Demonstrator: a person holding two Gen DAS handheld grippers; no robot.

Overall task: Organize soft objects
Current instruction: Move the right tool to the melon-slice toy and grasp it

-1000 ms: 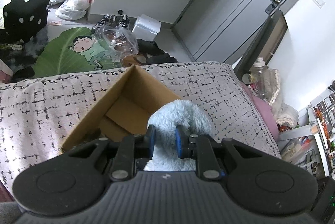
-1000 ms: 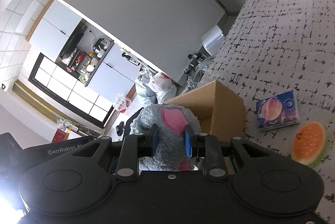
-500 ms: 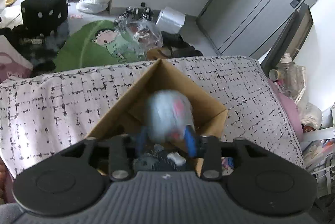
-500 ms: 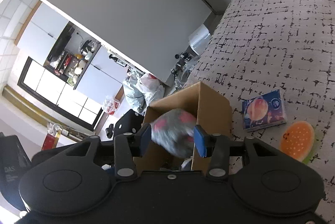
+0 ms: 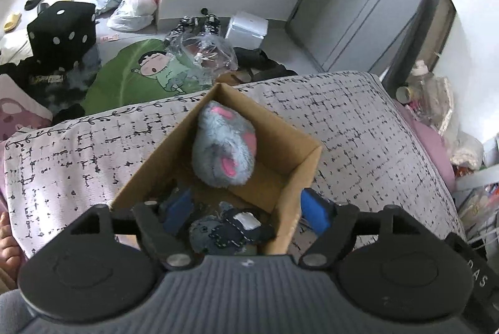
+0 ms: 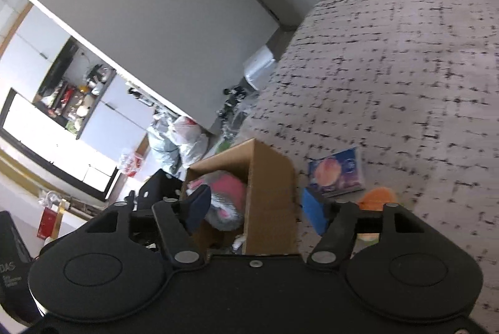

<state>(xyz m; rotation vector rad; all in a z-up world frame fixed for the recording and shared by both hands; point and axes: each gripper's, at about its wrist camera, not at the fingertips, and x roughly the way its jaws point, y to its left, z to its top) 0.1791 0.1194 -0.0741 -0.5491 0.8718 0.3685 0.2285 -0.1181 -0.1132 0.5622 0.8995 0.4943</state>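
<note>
A grey plush toy with pink patches (image 5: 223, 148) lies inside the open cardboard box (image 5: 293, 178) on the patterned bed cover (image 5: 358, 128). A dark blue denim soft item (image 5: 229, 229) lies in the box's near end. My left gripper (image 5: 246, 209) is open and empty above the box's near edge. In the right wrist view the same plush (image 6: 226, 196) shows inside the box (image 6: 268, 187). My right gripper (image 6: 259, 210) is open and empty, its jaws on either side of the box's wall.
A blue tissue pack (image 6: 338, 174) and an orange burger-shaped soft toy (image 6: 375, 198) lie on the bed right of the box. Beyond the bed's far edge the floor holds a green cartoon mat (image 5: 137, 78), a black dice stool (image 5: 60, 31) and plastic bags (image 5: 132, 6).
Both grippers held the grey plush a second ago. They opened, and the plush dropped into the box. Both grippers now stand wide open above it.
</note>
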